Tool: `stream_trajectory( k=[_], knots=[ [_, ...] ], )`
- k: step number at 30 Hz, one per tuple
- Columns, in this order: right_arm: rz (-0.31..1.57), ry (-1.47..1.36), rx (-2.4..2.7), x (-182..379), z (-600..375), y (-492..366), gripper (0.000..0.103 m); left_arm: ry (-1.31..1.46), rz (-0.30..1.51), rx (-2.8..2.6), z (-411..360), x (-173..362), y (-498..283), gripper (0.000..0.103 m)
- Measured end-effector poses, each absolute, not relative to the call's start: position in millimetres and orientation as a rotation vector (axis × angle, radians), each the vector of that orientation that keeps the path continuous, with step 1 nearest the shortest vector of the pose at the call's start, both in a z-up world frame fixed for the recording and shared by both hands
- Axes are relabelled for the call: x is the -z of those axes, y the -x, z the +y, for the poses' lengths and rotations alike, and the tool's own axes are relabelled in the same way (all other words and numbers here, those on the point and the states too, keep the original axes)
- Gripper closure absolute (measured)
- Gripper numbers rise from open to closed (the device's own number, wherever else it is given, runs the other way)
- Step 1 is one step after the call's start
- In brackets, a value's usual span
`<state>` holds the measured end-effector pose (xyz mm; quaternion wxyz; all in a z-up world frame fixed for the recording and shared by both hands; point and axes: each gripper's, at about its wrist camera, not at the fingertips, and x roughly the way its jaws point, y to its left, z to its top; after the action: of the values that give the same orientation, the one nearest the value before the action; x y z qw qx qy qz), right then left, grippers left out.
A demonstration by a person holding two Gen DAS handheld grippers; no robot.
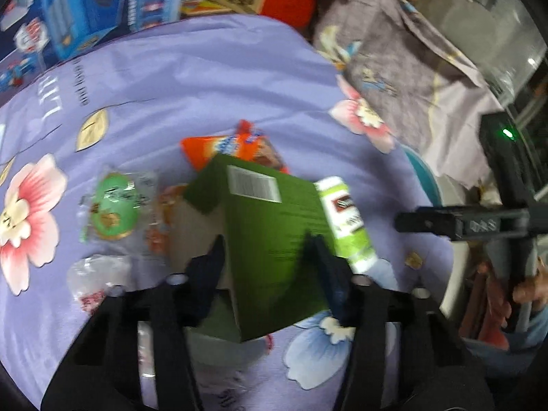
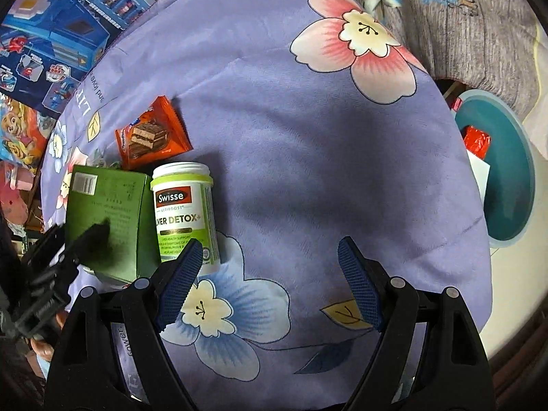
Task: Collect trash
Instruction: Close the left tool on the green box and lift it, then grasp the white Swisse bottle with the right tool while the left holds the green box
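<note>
A green cardboard box (image 1: 270, 226), one end flap open, sits between the fingers of my left gripper (image 1: 267, 251), which is shut on it. A white and green Swisse bottle (image 1: 346, 219) lies against the box's right side. An orange snack wrapper (image 1: 236, 147) lies behind the box, and a green-printed clear wrapper (image 1: 114, 205) and a crumpled clear wrapper (image 1: 96, 274) lie to its left. My right gripper (image 2: 270, 248) is open over the purple floral bedcover (image 2: 308, 137) and holds nothing. Its left fingertip (image 2: 186, 263) is beside the bottle (image 2: 185, 209).
A teal bin (image 2: 507, 219) stands off the bed's right edge with a red wrapper (image 2: 477, 140) inside. Blue toy boxes (image 2: 51, 44) crowd the far left. A grey garment (image 1: 394, 51) lies at the far right of the bed.
</note>
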<state>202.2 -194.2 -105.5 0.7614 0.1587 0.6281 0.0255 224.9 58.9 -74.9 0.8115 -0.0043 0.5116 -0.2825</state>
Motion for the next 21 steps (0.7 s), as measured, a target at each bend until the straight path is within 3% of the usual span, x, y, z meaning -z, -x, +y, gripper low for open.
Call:
stream_trajectory(
  k=[3,13,21],
  knots=[
    [1.371,-0.354,-0.057,108.6,-196.4,-203.7,0.026,-0.006,1.069,0.672,48.1,65.8,-212.8,0.088],
    [1.365,-0.394,-0.095,114.1,-205.7,-207.0,0.026,-0.074,1.115,0.687,12.5,76.9,-190.2,0.094],
    [1.362,-0.369,-0.179,111.1,-197.7,-215.2,0.026,0.029,1.021,0.517,44.5,34.2,-191.6,0.101]
  ],
)
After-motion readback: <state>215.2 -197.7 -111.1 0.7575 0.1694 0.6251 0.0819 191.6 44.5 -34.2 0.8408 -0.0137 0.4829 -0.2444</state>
